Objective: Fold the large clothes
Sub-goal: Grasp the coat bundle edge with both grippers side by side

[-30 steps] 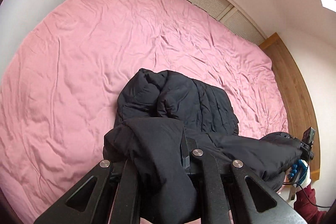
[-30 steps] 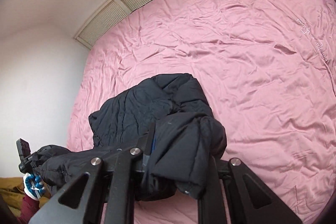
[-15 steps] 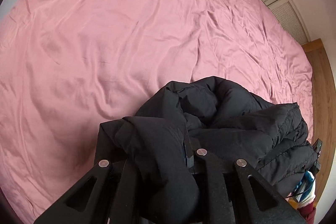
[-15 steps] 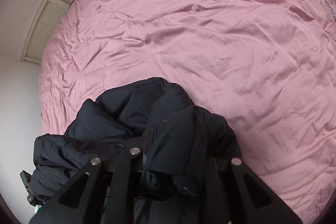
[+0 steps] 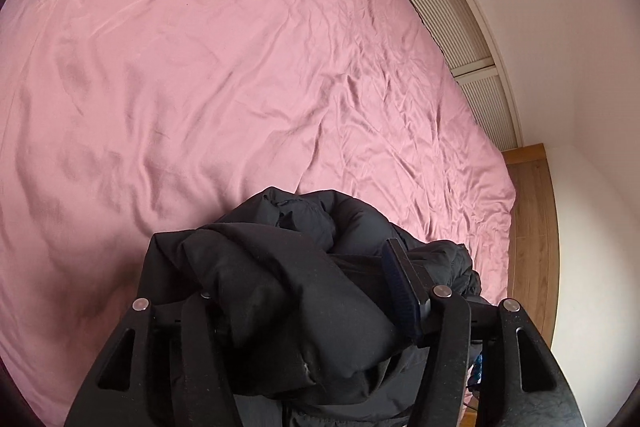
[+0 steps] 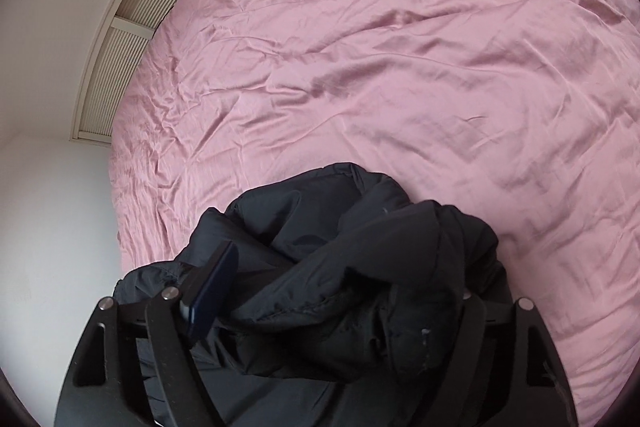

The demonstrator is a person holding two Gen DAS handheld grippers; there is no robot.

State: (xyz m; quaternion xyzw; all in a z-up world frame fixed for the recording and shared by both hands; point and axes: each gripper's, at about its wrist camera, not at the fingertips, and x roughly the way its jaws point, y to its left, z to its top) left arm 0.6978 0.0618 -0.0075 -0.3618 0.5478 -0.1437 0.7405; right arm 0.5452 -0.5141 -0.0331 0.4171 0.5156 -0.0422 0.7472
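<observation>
A black padded jacket (image 5: 288, 267) lies bunched at the near edge of the pink bed (image 5: 200, 87). My left gripper (image 5: 304, 291) has its jaws wide apart, with a thick fold of the jacket lying between and over them; one finger (image 5: 404, 287) shows, the other is buried in cloth. In the right wrist view the same jacket (image 6: 360, 259) is draped across my right gripper (image 6: 340, 287), whose jaws also stand wide apart; one blue-padded finger (image 6: 212, 287) shows at left, the other is hidden under the cloth.
The pink sheet (image 6: 400, 67) is wrinkled and fills most of both views. A slatted beige panel (image 5: 452, 15) and white wall run along the far side. A wooden floor strip (image 5: 532, 227) lies past the bed's right edge.
Both grippers' jaws have spread wide apart; they were closed on the jacket before. Both have swung closer together, and the jacket has gathered into a tighter bundle.
</observation>
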